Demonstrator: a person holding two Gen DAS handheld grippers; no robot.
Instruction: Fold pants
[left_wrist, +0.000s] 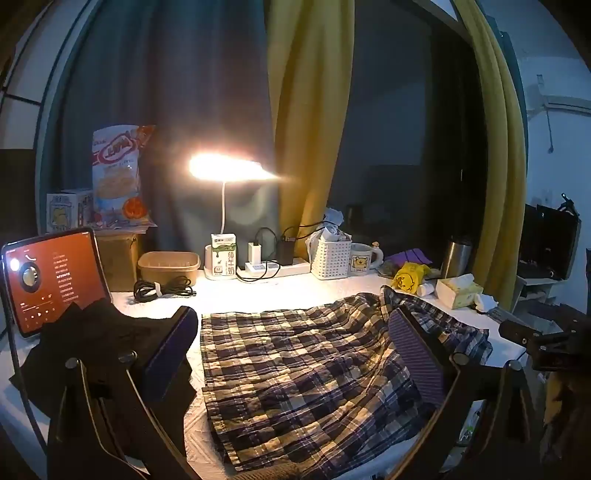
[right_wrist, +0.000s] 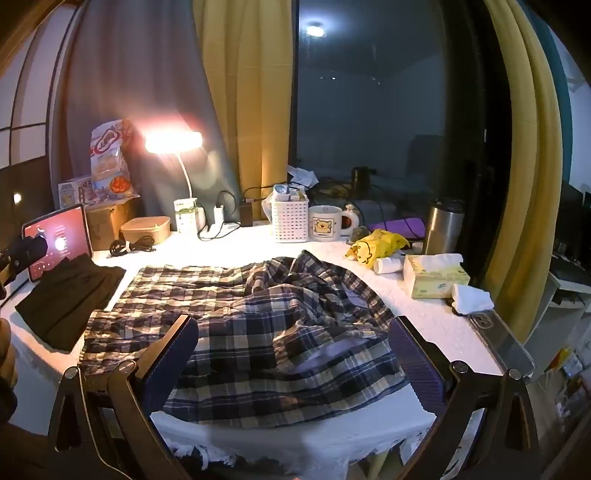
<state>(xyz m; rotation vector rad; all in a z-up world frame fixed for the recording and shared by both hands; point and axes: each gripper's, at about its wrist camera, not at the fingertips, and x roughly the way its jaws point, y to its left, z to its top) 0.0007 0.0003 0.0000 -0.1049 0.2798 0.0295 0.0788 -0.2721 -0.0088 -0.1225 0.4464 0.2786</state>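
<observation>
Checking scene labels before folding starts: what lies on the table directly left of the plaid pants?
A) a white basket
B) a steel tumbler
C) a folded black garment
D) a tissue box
C: the folded black garment lies on the white table at the left edge of the plaid pants, in front of the tablet; the basket, tissue box and tumbler sit behind or right of the pants.

Dim room; desk lamp (left_wrist: 229, 168) glares warmly, fisheye edges bend dark.
</observation>
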